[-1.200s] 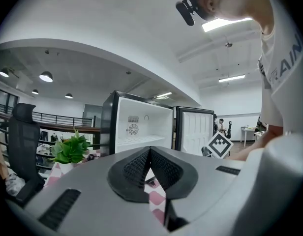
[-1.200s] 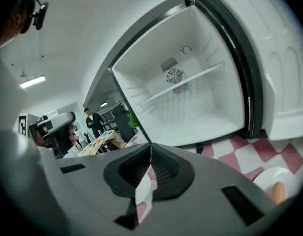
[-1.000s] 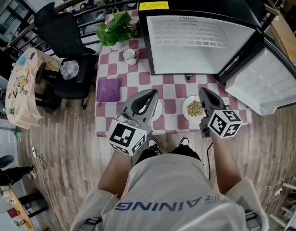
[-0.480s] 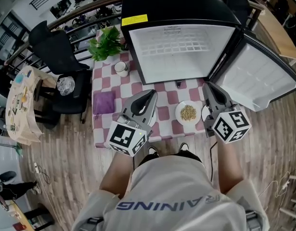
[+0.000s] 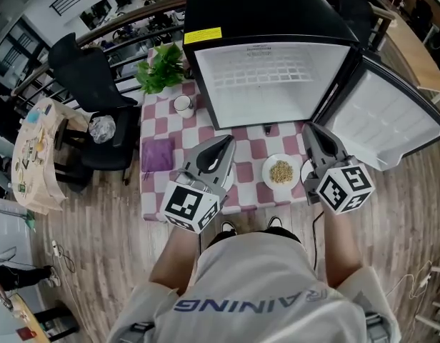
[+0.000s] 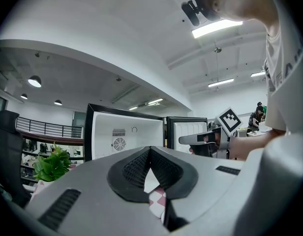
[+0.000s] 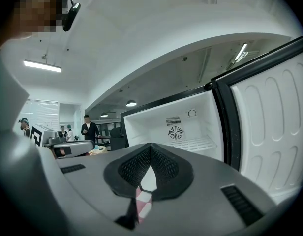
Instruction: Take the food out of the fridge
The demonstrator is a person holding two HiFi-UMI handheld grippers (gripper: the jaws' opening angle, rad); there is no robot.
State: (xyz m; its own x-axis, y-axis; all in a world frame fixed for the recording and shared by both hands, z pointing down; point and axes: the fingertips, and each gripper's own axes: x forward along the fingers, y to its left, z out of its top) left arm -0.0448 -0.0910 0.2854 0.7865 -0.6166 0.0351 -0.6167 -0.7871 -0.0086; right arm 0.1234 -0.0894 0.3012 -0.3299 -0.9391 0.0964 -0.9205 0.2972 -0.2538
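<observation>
The black fridge point(image 5: 270, 20) stands open on the checkered table point(image 5: 152, 191), its white inside point(image 5: 270, 77) bare and its door point(image 5: 384, 120) swung right. A white plate of pale food point(image 5: 281, 171) lies on the table in front of it. My left gripper point(image 5: 223, 143) hovers left of the plate, jaws shut on nothing. My right gripper point(image 5: 311, 128) hangs just right of the plate, also shut and empty. In the left gripper view my left gripper point(image 6: 150, 150) faces the fridge point(image 6: 127, 136). In the right gripper view my right gripper point(image 7: 151, 146) faces the fridge point(image 7: 181, 127).
A white cup point(image 5: 182, 105), a green plant point(image 5: 163, 73) and a purple cloth point(image 5: 157, 154) sit on the table's left part. A black office chair point(image 5: 91, 77) stands left of it. A person point(image 7: 89, 129) stands far off in the right gripper view.
The right gripper has risen slightly toward the camera, and the head view has swung to show more of the fridge. Both grippers stayed shut. Almost nothing moved in the last half second.
</observation>
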